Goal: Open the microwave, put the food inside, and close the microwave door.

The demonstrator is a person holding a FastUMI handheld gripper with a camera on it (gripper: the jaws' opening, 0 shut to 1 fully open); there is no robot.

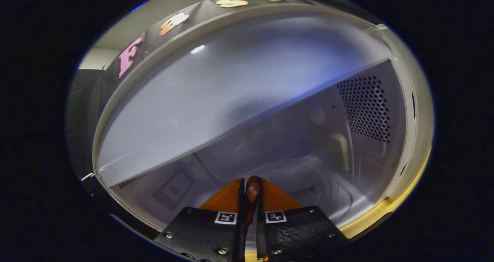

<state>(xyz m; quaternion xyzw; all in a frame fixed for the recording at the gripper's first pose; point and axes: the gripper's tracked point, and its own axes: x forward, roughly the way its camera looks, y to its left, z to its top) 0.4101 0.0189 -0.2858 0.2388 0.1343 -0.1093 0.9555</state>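
I look into the open microwave (pixel 405 100), tilted in my view, with its pale ceiling above and its perforated side wall (pixel 364 107) to the right. A glass turntable (pixel 316 188) lies on the cavity floor just beyond my fingers. My gripper (pixel 251 186) is shut on a dark brown piece of food (pixel 252 190), which sticks out between the fingertips. The food hangs over the near part of the cavity floor, inside the opening.
The microwave's front frame (pixel 418 138) curves around the opening on the right. A wooden tabletop edge (pixel 370 215) shows below the frame. A vent grille (pixel 171 190) sits on the left inner wall. Black booth cloth hangs behind the oven.
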